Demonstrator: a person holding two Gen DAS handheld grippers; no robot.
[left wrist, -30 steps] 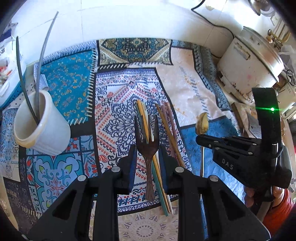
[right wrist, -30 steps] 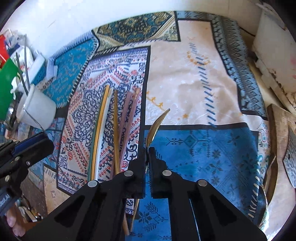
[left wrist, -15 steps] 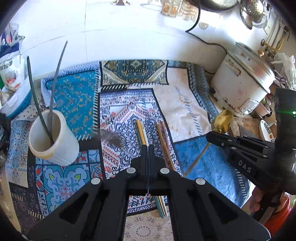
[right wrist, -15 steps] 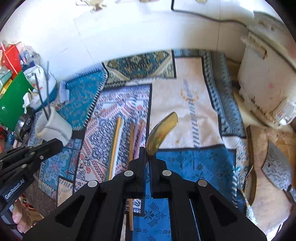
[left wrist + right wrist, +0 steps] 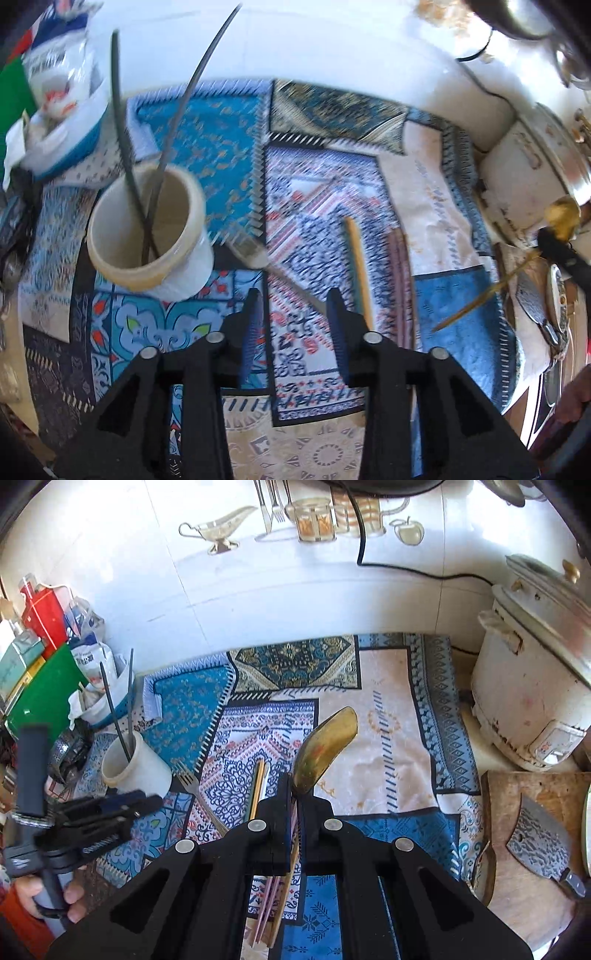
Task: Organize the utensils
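My left gripper (image 5: 294,297) hangs just right of the white cup (image 5: 147,229) and its jaws are opening. The dark fork (image 5: 255,251) shows blurred between and ahead of them, tines near the cup, with neither pad pressing on it. In the right wrist view the fork (image 5: 192,779) lies on the patterned mat (image 5: 399,738) beside the cup (image 5: 133,768). Two dark sticks stand in the cup. My right gripper (image 5: 293,788) is shut on the gold spoon (image 5: 325,746) and holds it above the mat. Yellow and pink chopsticks (image 5: 356,266) lie on the mat.
A white rice cooker (image 5: 535,686) stands at the right. In front of it a cleaver (image 5: 539,842) lies on a wooden board (image 5: 517,886). Packets, a green board (image 5: 40,694) and bottles crowd the left edge. A person's hand (image 5: 70,901) grips the left handle.
The left gripper shut on the fork, carried it left toward the cup, and now stands with its jaws apart. The right gripper rose with the spoon off the mat.
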